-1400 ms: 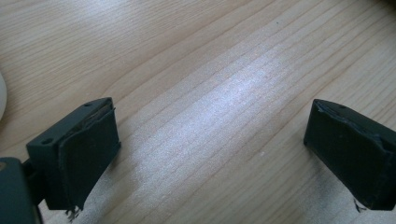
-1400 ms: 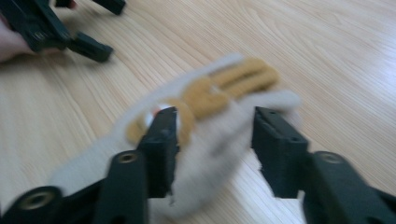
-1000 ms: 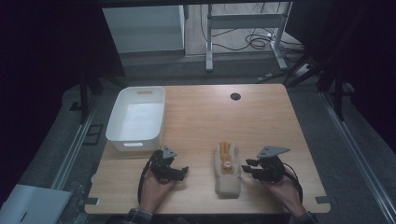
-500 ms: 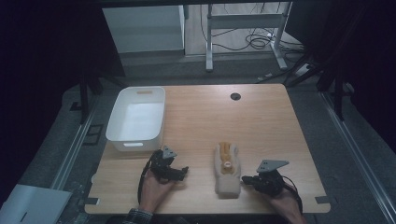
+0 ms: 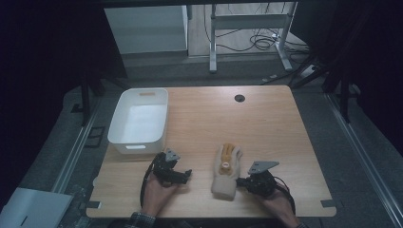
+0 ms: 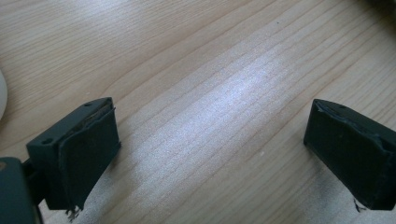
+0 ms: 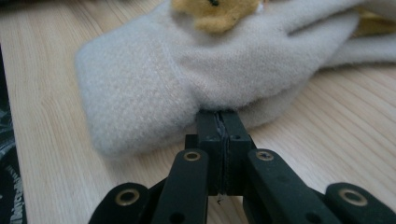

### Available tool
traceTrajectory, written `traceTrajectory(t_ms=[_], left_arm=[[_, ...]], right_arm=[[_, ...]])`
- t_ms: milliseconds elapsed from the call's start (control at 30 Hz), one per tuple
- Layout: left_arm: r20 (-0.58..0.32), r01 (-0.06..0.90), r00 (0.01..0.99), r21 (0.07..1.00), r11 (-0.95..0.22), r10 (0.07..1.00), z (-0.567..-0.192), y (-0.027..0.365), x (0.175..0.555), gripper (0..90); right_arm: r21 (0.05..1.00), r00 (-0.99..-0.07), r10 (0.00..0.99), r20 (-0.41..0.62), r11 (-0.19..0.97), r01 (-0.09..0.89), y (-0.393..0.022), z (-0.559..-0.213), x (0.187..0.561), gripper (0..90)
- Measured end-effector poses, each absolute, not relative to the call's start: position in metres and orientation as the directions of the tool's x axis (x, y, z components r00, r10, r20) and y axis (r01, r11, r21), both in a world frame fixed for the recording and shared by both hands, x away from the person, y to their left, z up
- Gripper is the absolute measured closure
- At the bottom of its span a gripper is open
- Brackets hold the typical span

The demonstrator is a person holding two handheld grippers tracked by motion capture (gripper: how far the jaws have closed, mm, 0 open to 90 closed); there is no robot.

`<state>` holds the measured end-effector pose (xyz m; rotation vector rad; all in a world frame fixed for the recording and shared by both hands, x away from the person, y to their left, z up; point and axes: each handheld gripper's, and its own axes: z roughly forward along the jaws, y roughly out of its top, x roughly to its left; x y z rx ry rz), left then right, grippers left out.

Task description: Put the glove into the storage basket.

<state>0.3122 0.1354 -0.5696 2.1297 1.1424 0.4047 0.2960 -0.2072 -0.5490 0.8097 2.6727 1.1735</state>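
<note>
A cream fleece mitten (image 5: 228,183) with a yellow plush patch (image 5: 227,154) lies on the wooden table, near the front edge. My right gripper (image 5: 240,182) sits at its right side by the cuff. In the right gripper view the jaws are pressed together, and my right gripper (image 7: 223,114) pinches the edge of the mitten (image 7: 187,70) where the fabric puckers at the tips. My left gripper (image 5: 187,174) rests to the left of the mitten, apart from it. In the left gripper view my left gripper (image 6: 210,144) stands open over bare wood.
A white plastic bin (image 5: 114,135) stands at the table's left, just behind my left hand. A dark cable hole (image 5: 239,98) sits at the back of the table (image 5: 285,133). Beyond the far edge are a desk frame and cables on the floor.
My right gripper has moved toward the front edge and left, up against the mitten's cuff, and its jaws have come together. My left gripper has stayed put.
</note>
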Motion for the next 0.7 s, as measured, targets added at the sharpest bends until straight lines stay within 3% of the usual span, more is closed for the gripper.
traceTrajectory(t_ms=[700], left_arm=[[-0.043, 0.602, 0.592, 0.688, -0.406, 0.805, -0.570, 0.143, 0.312, 2.4]], right_arm=[[0.719, -0.860, 0.504, 0.076, 0.570, 0.398, -0.164, -0.552, 0.316, 85.7]])
